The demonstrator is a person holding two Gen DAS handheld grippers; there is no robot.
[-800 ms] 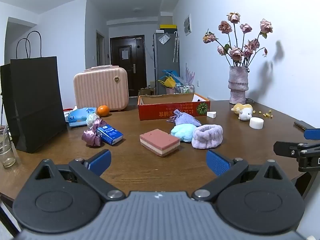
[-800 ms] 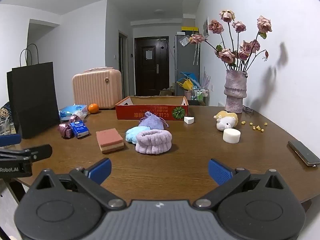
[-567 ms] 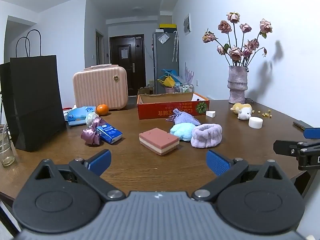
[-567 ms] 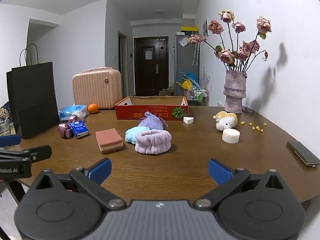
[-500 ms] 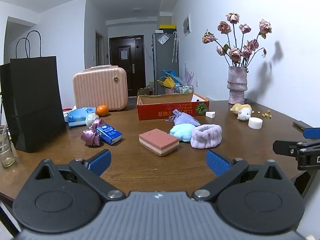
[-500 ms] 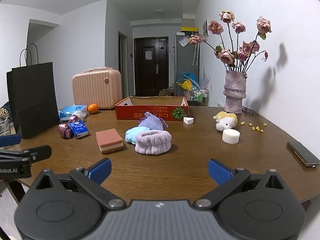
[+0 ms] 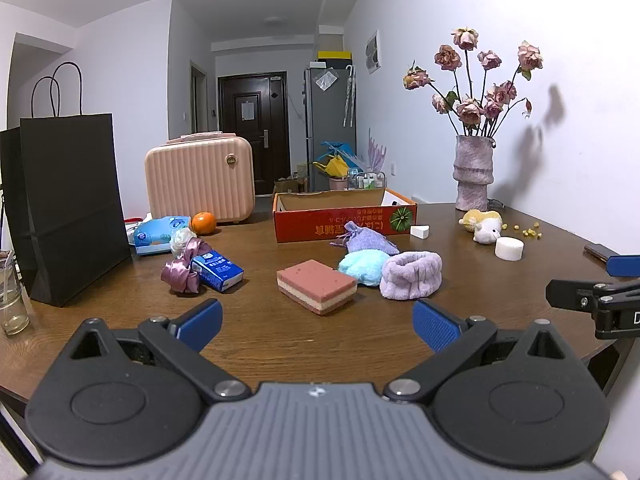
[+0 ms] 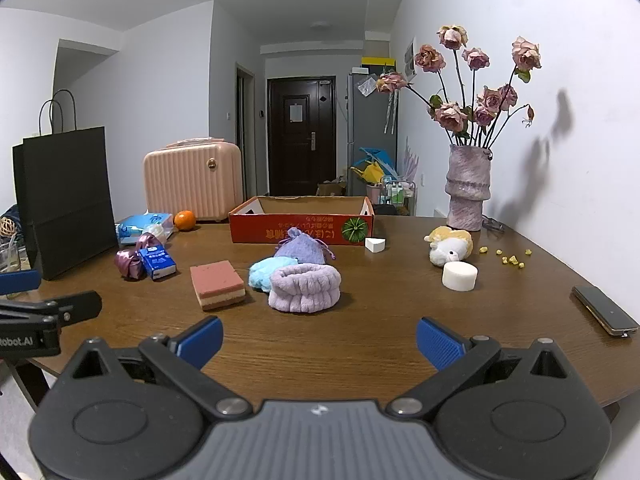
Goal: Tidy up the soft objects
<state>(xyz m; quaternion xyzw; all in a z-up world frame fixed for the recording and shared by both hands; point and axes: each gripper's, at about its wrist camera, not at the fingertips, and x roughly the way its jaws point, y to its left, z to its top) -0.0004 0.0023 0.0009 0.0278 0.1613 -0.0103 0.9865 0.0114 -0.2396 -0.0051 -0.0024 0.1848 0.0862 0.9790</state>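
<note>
Both the left gripper [image 7: 318,326] and the right gripper [image 8: 320,342] hang over the near edge of the wooden table [image 8: 360,340] with their jaws spread wide and nothing between them. From the right wrist view, the lilac headband [image 8: 305,287] lies at about 12 o'clock ahead, touching the pale blue fluffy cloth [image 8: 262,272] at its 10 o'clock, with the pink sponge [image 8: 216,284] at 11 o'clock and the purple drawstring pouch [image 8: 301,250] behind. The red cardboard box [image 8: 300,230] stands farther back at 12 o'clock; it looks empty, though its floor is mostly hidden.
</note>
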